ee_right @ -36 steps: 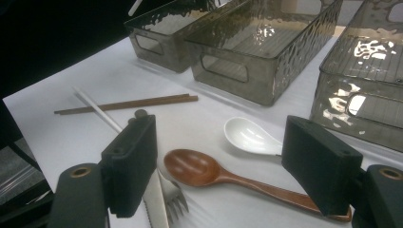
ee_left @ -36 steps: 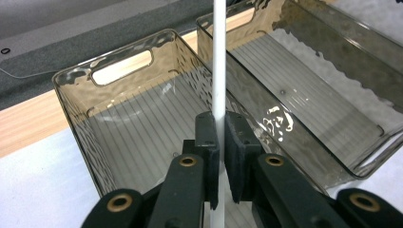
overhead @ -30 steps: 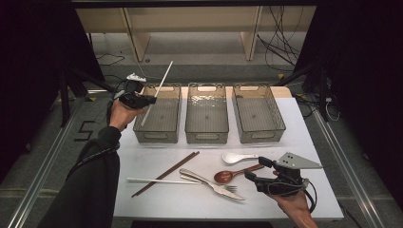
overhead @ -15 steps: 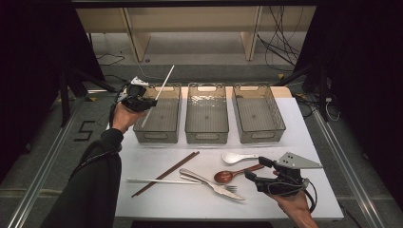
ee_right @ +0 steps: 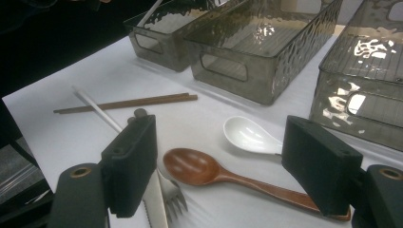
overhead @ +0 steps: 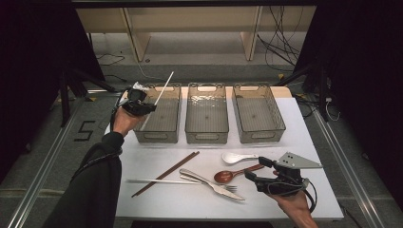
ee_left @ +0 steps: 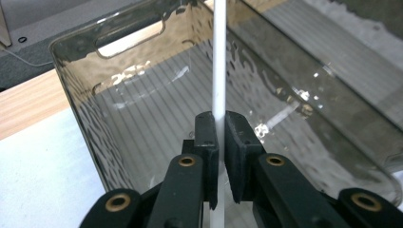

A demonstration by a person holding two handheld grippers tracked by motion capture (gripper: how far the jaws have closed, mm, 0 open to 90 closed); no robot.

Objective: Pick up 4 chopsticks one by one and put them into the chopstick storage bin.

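While the left tool [ee_left: 217, 142] pinched the white chopstick [ee_left: 219, 57] over the left bin [overhead: 159, 130], going low before letting go seemed best; the right tool [ee_right: 223, 166] stood wide.

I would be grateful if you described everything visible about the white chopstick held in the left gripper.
The white chopstick is a thin, straight, smooth rod, plastic-looking and plain white. It is clamped partway along its length between the pads of the shut left gripper, with a short part showing below the jaws. In the high view it slants up and to the right over the leftmost bin, above its open top.
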